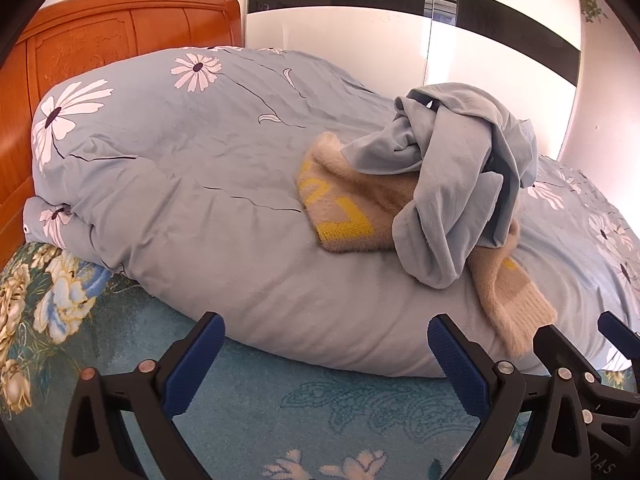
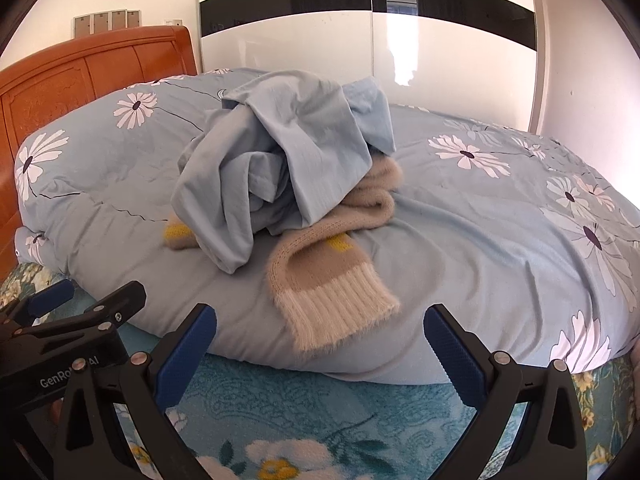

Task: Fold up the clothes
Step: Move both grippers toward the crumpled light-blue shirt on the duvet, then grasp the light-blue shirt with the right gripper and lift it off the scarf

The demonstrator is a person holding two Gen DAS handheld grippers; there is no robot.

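Heaped near the duvet's (image 2: 460, 216) front edge, blue garment (image 2: 276, 168) atop beige sweater (image 2: 332, 292), unfolded, so both my left claw (image 1: 324, 360) and right claw (image 2: 320, 350) wait released.

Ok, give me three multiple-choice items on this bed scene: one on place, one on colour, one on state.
1. The blue garment lies
A. on the sweater
B. under the quilt
C. on the headboard

2. The sweater's markings are
A. red
B. yellow
C. black

3. Both tools are
A. clamped on cloth
B. open, holding nothing
C. out of sight

Answers: 1 A, it is heaped over the beige sweater on the quilt. 2 B, yellow patches show on the knit. 3 B, the left tool and right tool gape short of the clothes.
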